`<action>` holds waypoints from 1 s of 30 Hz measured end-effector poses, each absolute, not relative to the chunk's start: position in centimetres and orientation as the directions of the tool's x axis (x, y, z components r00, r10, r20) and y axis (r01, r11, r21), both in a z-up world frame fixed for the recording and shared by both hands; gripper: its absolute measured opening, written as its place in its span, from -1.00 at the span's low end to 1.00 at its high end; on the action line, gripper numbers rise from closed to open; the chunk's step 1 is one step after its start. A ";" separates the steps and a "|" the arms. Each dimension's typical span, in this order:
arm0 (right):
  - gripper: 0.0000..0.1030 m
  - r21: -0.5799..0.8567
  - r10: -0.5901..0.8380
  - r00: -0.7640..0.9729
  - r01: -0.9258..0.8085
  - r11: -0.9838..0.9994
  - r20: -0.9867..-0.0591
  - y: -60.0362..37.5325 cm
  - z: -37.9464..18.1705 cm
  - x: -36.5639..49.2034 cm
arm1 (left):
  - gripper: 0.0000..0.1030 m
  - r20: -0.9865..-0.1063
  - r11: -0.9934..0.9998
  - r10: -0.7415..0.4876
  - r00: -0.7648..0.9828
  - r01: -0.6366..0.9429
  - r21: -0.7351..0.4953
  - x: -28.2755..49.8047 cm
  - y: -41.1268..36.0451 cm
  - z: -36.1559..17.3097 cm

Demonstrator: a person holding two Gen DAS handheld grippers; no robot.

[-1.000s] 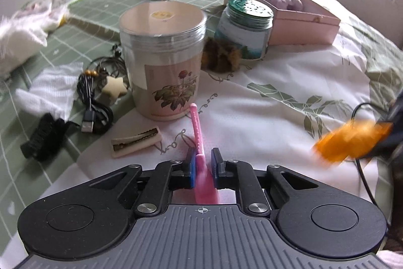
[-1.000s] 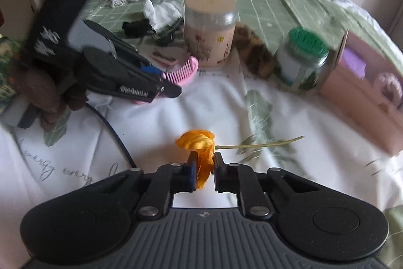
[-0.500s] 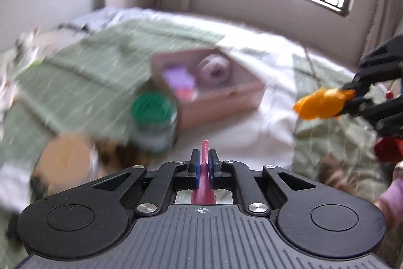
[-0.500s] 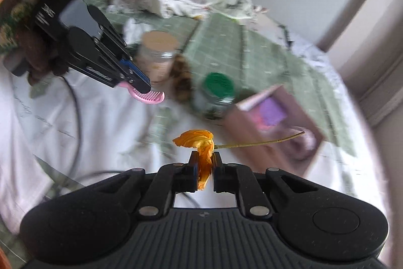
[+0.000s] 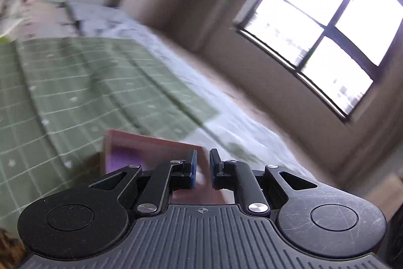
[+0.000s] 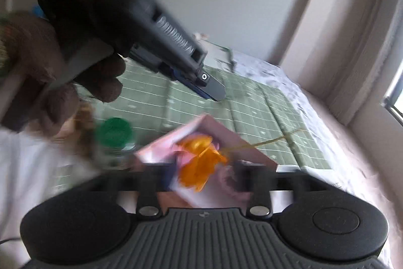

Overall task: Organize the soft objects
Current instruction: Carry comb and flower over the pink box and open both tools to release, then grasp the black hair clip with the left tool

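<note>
The right gripper (image 6: 207,177) has its jaws wide apart, blurred; they have just been opening. The orange fabric flower on a thin yellow-green stem (image 6: 201,163) sits loose in the gap between them, with neither pad pressing on it. It is directly over the open pale pink rectangular cardboard box (image 6: 214,129). Inside the box, a fluffy mauve round thing (image 6: 231,177) lies towards the right end, and in the left wrist view a flat purple piece (image 5: 123,160) lies at the left end; the rest of its contents is too blurred to tell.

The left gripper (image 5: 201,164) also points at the box, its blue pads drawn almost together with only a slim gap and nothing clearly gripped. A hand in a brown knitted glove (image 6: 37,72) carries it above and left of the box.

Just left of the box stands a glass jar with a green lid (image 6: 115,132), and a brown fuzzy clump (image 6: 83,127) beside that. Beyond lies the green checked bedspread (image 5: 75,92), then the paned window (image 5: 314,29).
</note>
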State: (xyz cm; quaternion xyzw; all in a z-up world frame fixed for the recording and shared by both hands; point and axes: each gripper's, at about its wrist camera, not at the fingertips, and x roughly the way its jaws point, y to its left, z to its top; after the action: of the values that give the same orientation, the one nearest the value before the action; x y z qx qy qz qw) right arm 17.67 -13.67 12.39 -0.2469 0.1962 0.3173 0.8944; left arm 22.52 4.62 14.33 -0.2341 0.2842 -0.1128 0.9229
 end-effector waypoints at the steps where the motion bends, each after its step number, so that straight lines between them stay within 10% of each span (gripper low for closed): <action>1: 0.42 -0.324 0.436 0.745 -0.631 0.705 -0.505 -13.1 11.2 18.9 | -0.76 -0.479 0.871 -0.315 0.820 0.049 -0.488 22.1 4.9 13.7; 9: 0.42 -0.160 0.425 0.602 -0.683 0.713 -0.676 -13.9 6.2 16.4 | -0.76 -0.584 0.907 -0.212 0.783 -0.066 -0.417 9.3 12.6 11.2; 19: 0.43 -0.057 0.557 0.382 -0.856 0.513 -0.738 -5.7 7.3 4.7 | -0.76 -0.724 0.727 0.349 0.595 -0.659 -0.191 -6.0 29.6 11.5; 30: 0.43 -0.117 0.582 0.378 -0.893 0.435 -0.720 1.1 7.2 -1.6 | -0.69 -0.700 0.915 0.219 0.680 -0.392 -0.094 -1.0 28.3 7.6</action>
State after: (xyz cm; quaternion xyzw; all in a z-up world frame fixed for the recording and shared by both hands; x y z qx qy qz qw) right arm -1.63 1.14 7.21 -0.2547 0.3053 0.4667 0.7900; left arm -1.02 28.27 7.57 -0.1186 0.3632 0.1680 0.9087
